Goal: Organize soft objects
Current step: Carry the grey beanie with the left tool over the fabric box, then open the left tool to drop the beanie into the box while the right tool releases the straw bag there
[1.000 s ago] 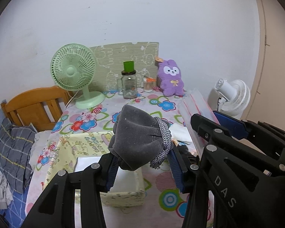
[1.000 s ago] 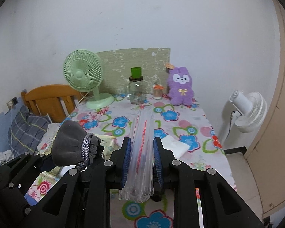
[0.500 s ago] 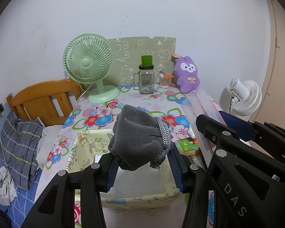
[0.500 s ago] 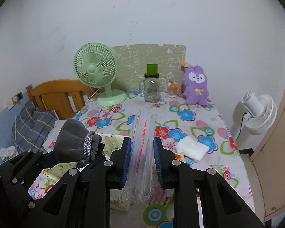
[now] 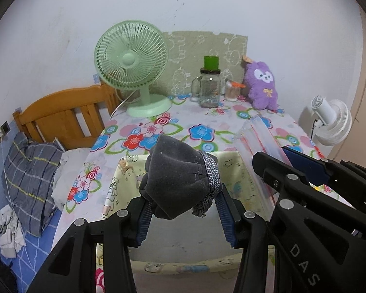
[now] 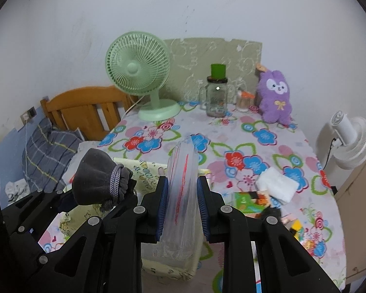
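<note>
While the left gripper (image 5: pixel 183 210) is clamping a grey rolled sock bundle (image 5: pixel 175 178) between its blue pads, the bundle is hanging in the air above a pale yellow fabric bin (image 5: pixel 234 171) sitting at the near edge of the table (image 5: pixel 158 124). Just beside it, the right gripper (image 6: pixel 182 207) is pinching a clear zip bag (image 6: pixel 181 171) with red seal lines, its fingers drawn in narrow on the plastic, and the bag is standing upright over the bin's right side. Further along the flowered tablecloth, near the right edge, a folded white cloth (image 6: pixel 277 185) is lying next to some small colourful items that are too blurred to name. At the far edge, against the wall, a green desk fan (image 5: pixel 134 66) is standing at the left, a glass jar (image 5: pixel 209 85) with a green cap is sitting in the middle, and a purple plush bunny (image 5: pixel 262 85) is leaning at the right corner.
</note>
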{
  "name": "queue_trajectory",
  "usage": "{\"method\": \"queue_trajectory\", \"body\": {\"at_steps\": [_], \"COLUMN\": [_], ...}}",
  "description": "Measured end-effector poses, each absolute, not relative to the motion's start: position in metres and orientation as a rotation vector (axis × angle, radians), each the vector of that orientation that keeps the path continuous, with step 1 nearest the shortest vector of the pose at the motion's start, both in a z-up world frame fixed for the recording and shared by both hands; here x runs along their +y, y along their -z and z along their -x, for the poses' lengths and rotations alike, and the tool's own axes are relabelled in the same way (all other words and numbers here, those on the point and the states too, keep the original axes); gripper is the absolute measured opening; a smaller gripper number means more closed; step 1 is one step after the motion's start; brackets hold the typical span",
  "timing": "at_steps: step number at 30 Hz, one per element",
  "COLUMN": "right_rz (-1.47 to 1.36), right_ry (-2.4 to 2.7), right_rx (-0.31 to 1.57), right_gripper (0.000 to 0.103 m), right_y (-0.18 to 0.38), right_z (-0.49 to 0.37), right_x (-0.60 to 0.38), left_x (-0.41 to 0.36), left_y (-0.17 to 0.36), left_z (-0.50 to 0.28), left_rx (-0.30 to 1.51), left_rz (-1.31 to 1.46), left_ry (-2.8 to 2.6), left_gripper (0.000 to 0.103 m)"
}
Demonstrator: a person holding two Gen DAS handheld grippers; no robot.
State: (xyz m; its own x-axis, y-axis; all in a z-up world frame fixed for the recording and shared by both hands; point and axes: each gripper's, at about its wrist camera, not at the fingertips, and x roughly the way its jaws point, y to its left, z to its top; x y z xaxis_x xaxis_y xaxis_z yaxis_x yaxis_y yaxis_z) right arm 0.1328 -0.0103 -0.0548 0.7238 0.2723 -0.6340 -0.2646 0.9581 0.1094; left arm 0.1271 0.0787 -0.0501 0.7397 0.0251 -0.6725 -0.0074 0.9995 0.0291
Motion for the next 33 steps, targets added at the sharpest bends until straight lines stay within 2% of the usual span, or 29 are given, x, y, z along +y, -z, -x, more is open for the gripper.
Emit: {"method": "queue_trajectory", "body": {"at_steps": [16, 20, 21, 22, 24, 26, 29, 33], "right_rz": [-0.042, -0.030, -0.027, -0.026, -0.028, -0.037, -0.033, -0.011], "right_ry": [-0.352, -0.337, -0.331, -0.329, -0.322, -0.325, -0.313, -0.305], "right_rx": [0.809, 0.827, 0.829, 0.832, 0.842, 0.849, 0.833, 0.828], "right_gripper": [0.027, 0.030, 0.031, 0.033, 0.043, 0.064, 0.073, 0.075], "right_y": [0.092, 0.100, 0.102, 0.103, 0.105, 0.107, 0.106, 0.104], "right_z": [-0.158, -0.162, -0.163, -0.163, -0.164, -0.165, -0.162, -0.161], "right_x": [0.018, 0.023, 0.023, 0.024, 0.024, 0.023, 0.022, 0.022], "left_x": [0.106, 0.108, 0.109, 0.110, 0.112, 0.112, 0.111, 0.110], "left_y": [0.090, 0.096, 0.096, 0.097, 0.098, 0.098, 0.100, 0.098], "left_z": [-0.148, -0.150, -0.150, -0.150, -0.152, -0.153, -0.153, -0.152], "left_rx": [0.871, 0.887, 0.887, 0.892, 0.904, 0.907, 0.910, 0.908], "left_rz": [-0.015, -0.011, -0.011, -0.010, 0.001, 0.007, 0.007, 0.009], "left_ry": [-0.055, -0.055, -0.058, -0.063, -0.067, -0.061, -0.057, -0.058], "left_gripper": [0.052, 0.063, 0.069, 0.078, 0.081, 0.082, 0.083, 0.084]}}
